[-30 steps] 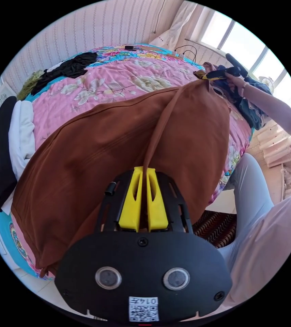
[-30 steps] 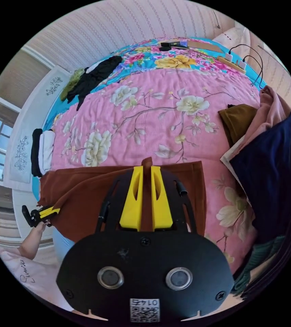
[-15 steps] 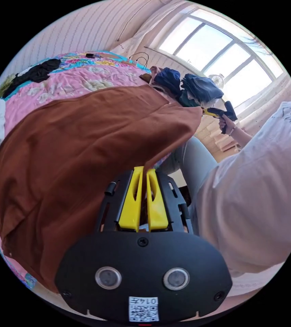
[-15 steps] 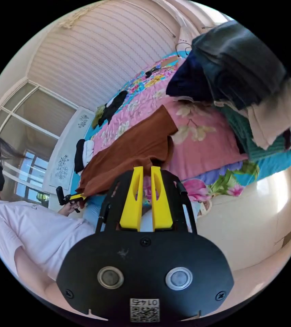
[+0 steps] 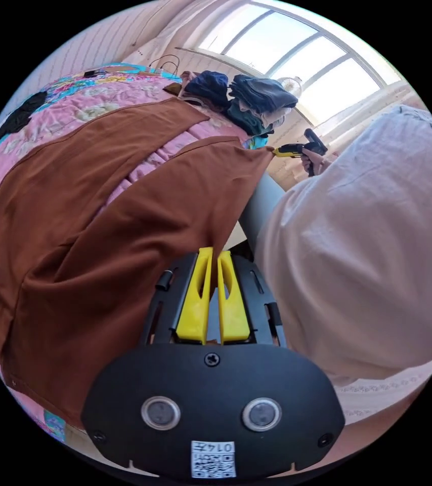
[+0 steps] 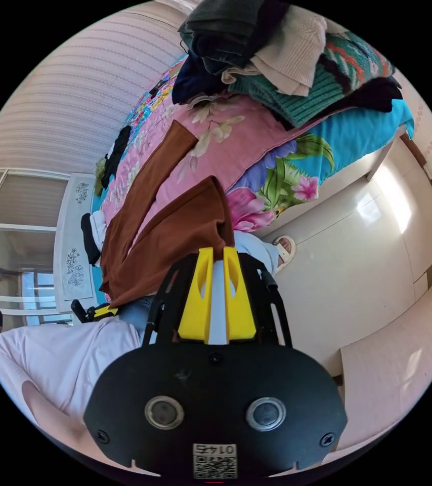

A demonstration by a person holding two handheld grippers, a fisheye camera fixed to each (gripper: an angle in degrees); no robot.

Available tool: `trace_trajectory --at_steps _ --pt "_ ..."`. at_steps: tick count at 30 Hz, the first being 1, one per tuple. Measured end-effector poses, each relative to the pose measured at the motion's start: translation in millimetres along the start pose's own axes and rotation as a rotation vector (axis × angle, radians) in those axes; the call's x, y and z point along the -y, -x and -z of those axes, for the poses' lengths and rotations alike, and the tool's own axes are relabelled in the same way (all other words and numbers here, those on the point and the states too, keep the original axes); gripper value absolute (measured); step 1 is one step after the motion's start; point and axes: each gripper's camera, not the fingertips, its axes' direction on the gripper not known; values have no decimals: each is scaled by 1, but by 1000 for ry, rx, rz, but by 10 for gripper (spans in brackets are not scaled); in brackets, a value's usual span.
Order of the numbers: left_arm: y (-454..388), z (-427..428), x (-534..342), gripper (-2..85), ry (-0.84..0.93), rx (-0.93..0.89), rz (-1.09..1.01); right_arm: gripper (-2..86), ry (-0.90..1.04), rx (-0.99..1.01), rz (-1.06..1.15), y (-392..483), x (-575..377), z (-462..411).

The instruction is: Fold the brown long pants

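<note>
Brown long pants point(image 5: 104, 212) hang between both claws, one part lifted off the flowered bed point(image 6: 236, 142), the rest lying along it. Left claw point(image 5: 214, 255) pinches the cloth's edge between its yellow tips; right claw point(image 6: 215, 253) pinches the far corner likewise. Piled clothes point(image 6: 276, 55) sit beyond. Much of the pants' lower end is cut off at the frame's rim.
</note>
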Motion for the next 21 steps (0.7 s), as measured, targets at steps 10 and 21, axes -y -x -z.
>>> trace_trajectory --at_steps 10,21 --pt "36 87 -102 -8 -334 28 373 54 90 -307 -12 -6 -13 -6" --pt "70 179 -361 107 -772 426 1419 164 46 -162 -170 -45 -35 -19"
